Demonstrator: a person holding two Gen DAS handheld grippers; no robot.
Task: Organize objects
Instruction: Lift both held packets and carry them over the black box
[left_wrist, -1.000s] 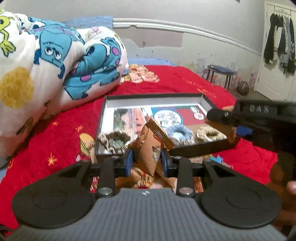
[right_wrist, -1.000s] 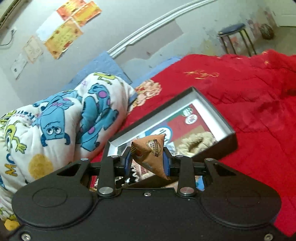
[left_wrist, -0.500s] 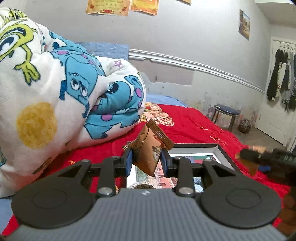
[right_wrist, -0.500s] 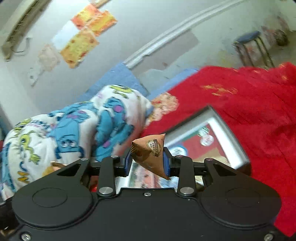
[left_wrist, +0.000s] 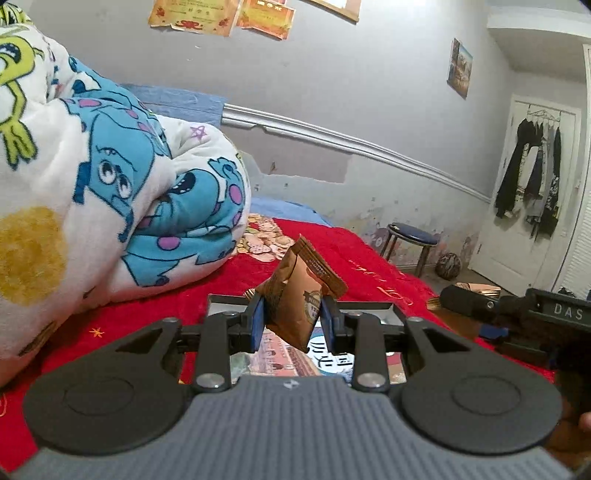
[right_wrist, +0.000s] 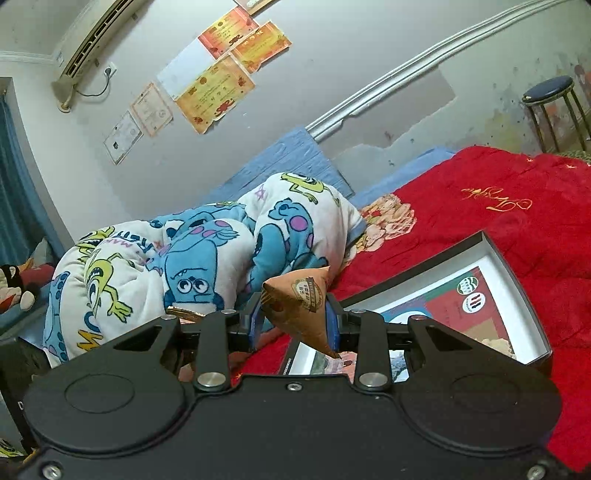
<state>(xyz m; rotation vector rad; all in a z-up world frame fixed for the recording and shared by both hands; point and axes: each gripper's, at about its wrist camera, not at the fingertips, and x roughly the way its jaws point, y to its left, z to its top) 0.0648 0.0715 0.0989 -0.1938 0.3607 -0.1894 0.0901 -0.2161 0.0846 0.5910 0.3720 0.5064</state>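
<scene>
My left gripper and right gripper each pinch a brown snack packet, both hovering above the open box lying below them on the bed.

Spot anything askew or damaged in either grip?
Nothing damaged. Each pair of tongs, left and right, pinches a brown snack packet; both packets sit tilted, a corner jutting upward. The tray lies flat on the bed.

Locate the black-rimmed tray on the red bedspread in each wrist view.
Left wrist: the tray lies low at centre, mostly hidden behind the left gripper.
Right wrist: the tray lies at lower right, past the right gripper.
Shared landmark: the monster-print blanket.
</scene>
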